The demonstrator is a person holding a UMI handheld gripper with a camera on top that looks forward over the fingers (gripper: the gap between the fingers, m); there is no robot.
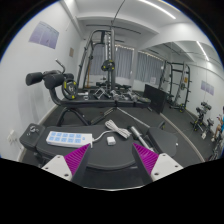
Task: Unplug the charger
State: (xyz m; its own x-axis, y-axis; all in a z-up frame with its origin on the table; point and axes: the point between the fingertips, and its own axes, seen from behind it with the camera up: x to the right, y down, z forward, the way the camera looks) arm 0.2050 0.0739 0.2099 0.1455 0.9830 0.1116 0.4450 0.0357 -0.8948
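The tool point(109, 160) stands wide apart, its two magenta pads point(72, 158) splayed with a broad gap between them, and nothing is held or touched by either finger. Just ahead of that gap lies the charger point(116, 128), one small white block with a pale cable point(135, 131) trailing from it toward the right, resting on the dark surface point(150, 125). To the charger's left, just beside it, lies one white power strip point(70, 137), long and flat, with a row of blue marks along its top; whether the charger is plugged into it or only lies near it cannot be told. Left of the strip, near its end, sits one small pale object, too small to name.

Beyond the charger the room is a gym. One black weight rack point(103, 62) stands well behind it, with one more frame point(175, 80) farther to the right. One exercise machine point(52, 80) with a dark seat stands to the back left of the charger. On the wall above that hangs one purple poster point(44, 35). Blinds cover the windows point(150, 65) behind the charger, and light strips run along the ceiling.
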